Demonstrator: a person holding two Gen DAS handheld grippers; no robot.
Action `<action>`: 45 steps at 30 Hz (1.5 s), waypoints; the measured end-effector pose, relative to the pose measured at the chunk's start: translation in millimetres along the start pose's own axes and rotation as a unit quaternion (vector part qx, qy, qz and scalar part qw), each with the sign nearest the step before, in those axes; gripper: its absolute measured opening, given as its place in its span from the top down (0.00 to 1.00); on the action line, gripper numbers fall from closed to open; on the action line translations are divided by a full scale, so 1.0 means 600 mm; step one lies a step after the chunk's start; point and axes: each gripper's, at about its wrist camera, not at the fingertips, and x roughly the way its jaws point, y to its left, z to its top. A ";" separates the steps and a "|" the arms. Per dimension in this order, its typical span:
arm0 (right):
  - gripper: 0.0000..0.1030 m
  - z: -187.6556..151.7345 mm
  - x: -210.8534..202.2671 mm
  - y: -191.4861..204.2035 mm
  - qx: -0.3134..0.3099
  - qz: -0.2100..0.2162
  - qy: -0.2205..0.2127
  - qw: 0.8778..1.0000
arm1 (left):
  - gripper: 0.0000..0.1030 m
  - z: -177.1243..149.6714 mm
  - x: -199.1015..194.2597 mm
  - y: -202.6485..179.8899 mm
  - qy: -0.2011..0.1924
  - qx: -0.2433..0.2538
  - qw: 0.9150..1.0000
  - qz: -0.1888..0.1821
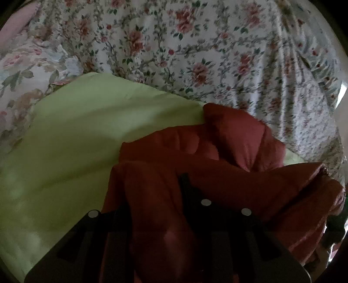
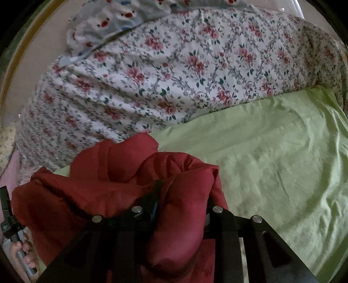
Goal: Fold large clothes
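Note:
A dark red puffy jacket (image 1: 228, 152) lies bunched on a light green sheet (image 1: 87, 135). My left gripper (image 1: 154, 196) is shut on a fold of the red jacket, which bulges between and over its black fingers. In the right wrist view the same jacket (image 2: 104, 174) is bunched at the lower left on the green sheet (image 2: 271, 152). My right gripper (image 2: 184, 193) is shut on a thick padded fold of the jacket, which fills the gap between its fingers. The fingertips of both are mostly buried in fabric.
A floral duvet (image 1: 195, 54) is heaped behind the green sheet, also in the right wrist view (image 2: 163, 76). A blue patterned cloth (image 2: 113, 19) lies at the top. The person's hand on the other gripper's handle (image 2: 19, 250) shows at the lower left.

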 end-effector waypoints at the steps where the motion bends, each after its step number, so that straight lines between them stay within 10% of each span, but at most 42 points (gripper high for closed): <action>1: 0.74 0.001 0.012 -0.001 0.001 -0.003 0.001 1.000 | 0.79 0.004 0.009 -0.001 0.002 -0.001 1.000 0.001; 15: 0.70 0.005 0.122 -0.010 0.003 -0.035 0.008 0.999 | 0.76 0.037 0.062 -0.006 0.010 -0.021 1.000 0.007; 28: 0.66 0.004 0.129 -0.013 0.005 -0.030 0.002 1.000 | 0.31 -0.053 -0.100 0.016 -0.053 -0.042 0.998 -0.013; 36: 0.63 0.005 0.131 -0.012 0.007 -0.033 0.003 0.999 | 0.31 -0.145 -0.081 -0.112 -0.009 0.077 0.993 -0.089; 45: 0.41 0.016 0.057 -0.007 0.020 -0.014 -0.012 1.000 | 0.26 -0.154 0.035 -0.171 -0.003 0.151 0.988 0.029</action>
